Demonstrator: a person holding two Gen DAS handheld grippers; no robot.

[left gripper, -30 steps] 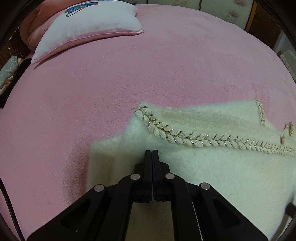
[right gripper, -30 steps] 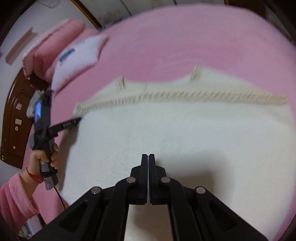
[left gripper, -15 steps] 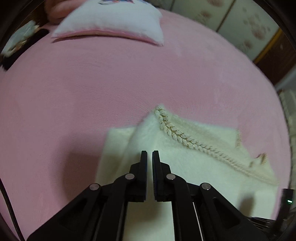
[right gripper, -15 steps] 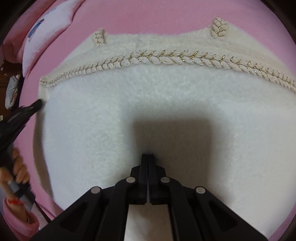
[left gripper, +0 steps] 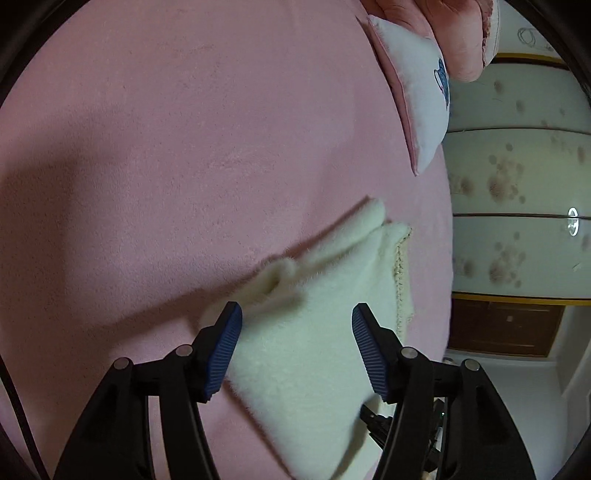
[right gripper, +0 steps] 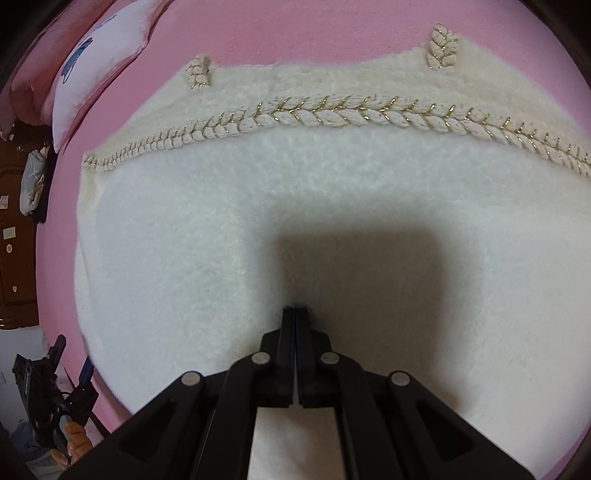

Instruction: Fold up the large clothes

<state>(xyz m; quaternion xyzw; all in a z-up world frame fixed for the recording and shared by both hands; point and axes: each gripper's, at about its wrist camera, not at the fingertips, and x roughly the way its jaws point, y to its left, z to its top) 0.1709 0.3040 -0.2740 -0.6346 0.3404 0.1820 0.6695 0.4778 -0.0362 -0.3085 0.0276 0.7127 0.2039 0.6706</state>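
Observation:
A fluffy cream garment (right gripper: pixel 229 229) with a braided gold-flecked trim (right gripper: pixel 325 114) lies folded flat on the pink bed (right gripper: pixel 314 29). My right gripper (right gripper: pixel 295 310) is shut with its tips pressed onto the garment's middle; I see no fabric held between the fingers. In the left wrist view the garment (left gripper: pixel 314 325) shows from its side, with a folded edge (left gripper: pixel 347 229) on the pink bedcover (left gripper: pixel 184 129). My left gripper (left gripper: pixel 295 321) is open and empty, above the garment's near corner. It also shows at the lower left of the right wrist view (right gripper: pixel 55 380).
A white pillow with a blue print (right gripper: pixel 99 62) and a pink pillow lie at the head of the bed; the pillow also shows in the left wrist view (left gripper: pixel 421 92). A wardrobe with patterned doors (left gripper: pixel 517 221) stands beyond the bed's edge. Dark wooden furniture (right gripper: pixel 14 240) is at the left.
My left gripper has opened wide, let go of the garment and swung away to its side, tilting its view. My right gripper has stayed shut and moved closer onto the garment.

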